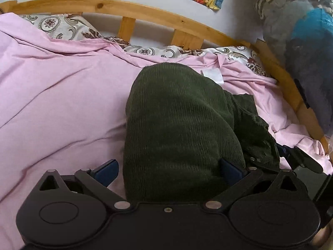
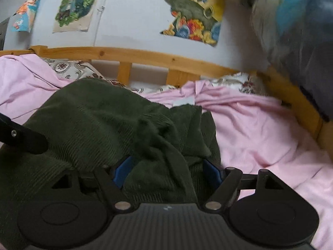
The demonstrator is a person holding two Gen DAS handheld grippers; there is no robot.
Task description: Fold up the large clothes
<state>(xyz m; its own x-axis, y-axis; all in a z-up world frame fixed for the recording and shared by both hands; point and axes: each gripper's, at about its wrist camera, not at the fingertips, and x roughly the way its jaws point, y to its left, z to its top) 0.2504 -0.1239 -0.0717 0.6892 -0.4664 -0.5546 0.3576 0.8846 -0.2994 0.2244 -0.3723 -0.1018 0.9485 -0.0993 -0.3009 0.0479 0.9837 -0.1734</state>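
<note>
From the left wrist, the left gripper (image 1: pixel 169 171) hangs low over a bed, its blue pads spread wide. A fold of the dark green corduroy garment (image 1: pixel 179 129) fills the gap between them; the left pad (image 1: pixel 107 171) stands clear of the cloth, the right one is half buried in it. The garment lies on a pink sheet (image 1: pixel 62 95), right of the middle, stretching toward the far wooden bed rail (image 1: pixel 133 12). Patterned pillows (image 1: pixel 62 28) sit along that rail.

From the right wrist, the right gripper (image 2: pixel 168 171) has its jaws apart too, with bunched green cloth (image 2: pixel 116 125) lying loose between the pads. The garment spreads near and left; pink sheet (image 2: pixel 260 137) shows to the right. Posters (image 2: pixel 193 12) hang on the far wall.
</note>
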